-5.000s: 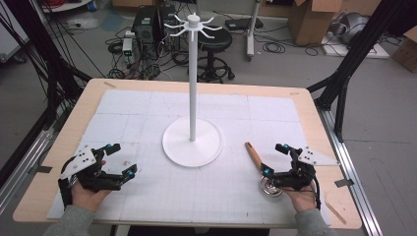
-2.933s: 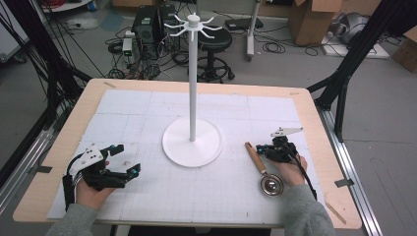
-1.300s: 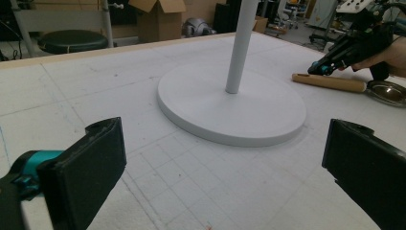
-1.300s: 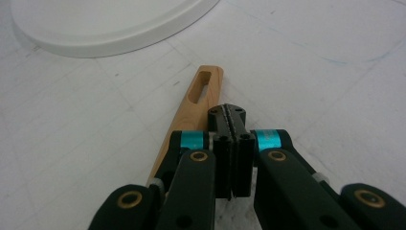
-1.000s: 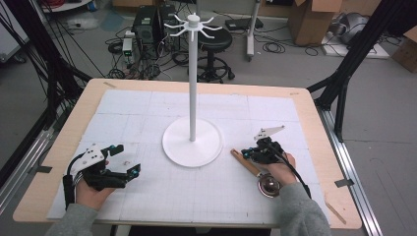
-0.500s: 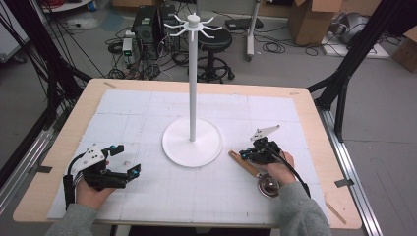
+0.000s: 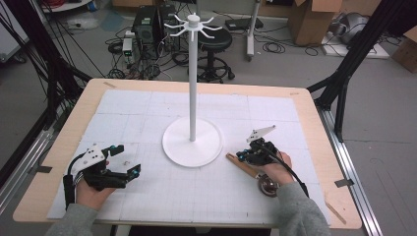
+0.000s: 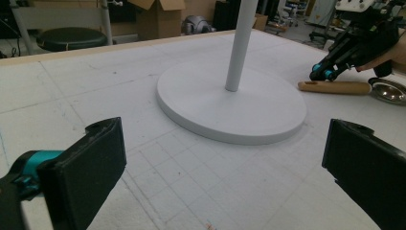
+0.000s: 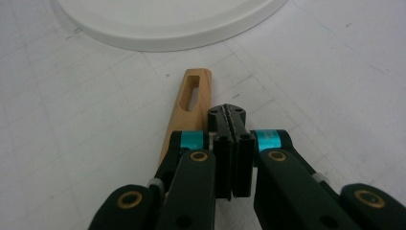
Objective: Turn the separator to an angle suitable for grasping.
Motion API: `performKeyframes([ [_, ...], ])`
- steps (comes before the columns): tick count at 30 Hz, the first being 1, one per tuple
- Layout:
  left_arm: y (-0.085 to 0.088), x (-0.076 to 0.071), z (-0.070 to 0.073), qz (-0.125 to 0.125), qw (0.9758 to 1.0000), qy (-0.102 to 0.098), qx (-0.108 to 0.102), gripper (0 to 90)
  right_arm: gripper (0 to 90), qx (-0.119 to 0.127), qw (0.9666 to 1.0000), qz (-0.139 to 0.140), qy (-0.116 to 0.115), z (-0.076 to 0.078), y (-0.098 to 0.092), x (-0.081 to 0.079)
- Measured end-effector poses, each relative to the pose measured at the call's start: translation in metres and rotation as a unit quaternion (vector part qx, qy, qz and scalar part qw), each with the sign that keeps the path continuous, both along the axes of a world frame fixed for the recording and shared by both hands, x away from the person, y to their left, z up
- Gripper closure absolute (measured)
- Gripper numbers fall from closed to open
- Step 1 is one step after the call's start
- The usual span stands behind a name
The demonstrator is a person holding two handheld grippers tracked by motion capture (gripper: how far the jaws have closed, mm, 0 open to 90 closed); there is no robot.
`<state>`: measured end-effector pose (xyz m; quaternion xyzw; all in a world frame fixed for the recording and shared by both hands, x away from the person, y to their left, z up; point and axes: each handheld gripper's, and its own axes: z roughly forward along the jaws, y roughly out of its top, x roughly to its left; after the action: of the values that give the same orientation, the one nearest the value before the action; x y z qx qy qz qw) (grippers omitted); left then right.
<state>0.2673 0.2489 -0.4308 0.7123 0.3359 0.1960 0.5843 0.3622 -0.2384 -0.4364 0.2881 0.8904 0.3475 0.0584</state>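
While the left gripper [image 7: 129,160] gapes wide, the right gripper [image 9: 231,115] sits closed above the wooden handle [image 9: 186,103].

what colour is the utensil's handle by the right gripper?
Light natural wood handle, with a slot at its end; clearest in the right gripper view.

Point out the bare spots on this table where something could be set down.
Free: the far strip of the mat behind the stand; the near middle between the left gripper and the right gripper; the far right corner. Crowded: right of the stand's base, where the shut right gripper sits over the wooden handle of a metal utensil.
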Motion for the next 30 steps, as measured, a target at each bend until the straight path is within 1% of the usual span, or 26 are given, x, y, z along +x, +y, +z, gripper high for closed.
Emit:
performKeyframes([
  [1,0.000,0.000,0.000,0.000,1.0000,0.000,0.000,1.8,90.0,-0.002,1.0000,0.003,-0.003,0.000,0.001,0.000],
  [5,0.000,0.000,0.000,0.000,1.0000,0.000,0.000,1.8,90.0,-0.004,0.9999,0.011,0.001,0.000,0.005,-0.001],
  [14,0.000,0.000,0.000,0.000,1.0000,0.000,0.001,1.8,90.0,-0.009,0.9994,0.032,-0.002,0.001,0.015,-0.005],
  [17,0.000,0.000,0.000,0.000,1.0000,0.000,0.002,1.8,90.0,-0.011,0.9991,0.041,0.002,0.002,0.018,-0.006],
  [20,0.000,0.000,-0.001,-0.001,1.0000,0.002,0.002,1.7,90.0,-0.012,0.9991,0.039,0.006,0.002,0.020,-0.007],
  [22,-0.001,0.000,-0.001,-0.001,1.0000,0.003,0.001,1.8,90.0,-0.012,0.9989,0.044,0.010,0.002,0.022,-0.007],
  [28,0.000,0.000,-0.001,-0.001,1.0000,0.004,0.003,1.8,90.0,-0.012,0.9983,0.056,0.008,0.002,0.026,-0.009],
  [30,0.000,0.001,-0.001,-0.001,1.0000,0.005,0.004,1.8,90.0,-0.012,0.9981,0.060,0.011,0.002,0.027,-0.010],
])
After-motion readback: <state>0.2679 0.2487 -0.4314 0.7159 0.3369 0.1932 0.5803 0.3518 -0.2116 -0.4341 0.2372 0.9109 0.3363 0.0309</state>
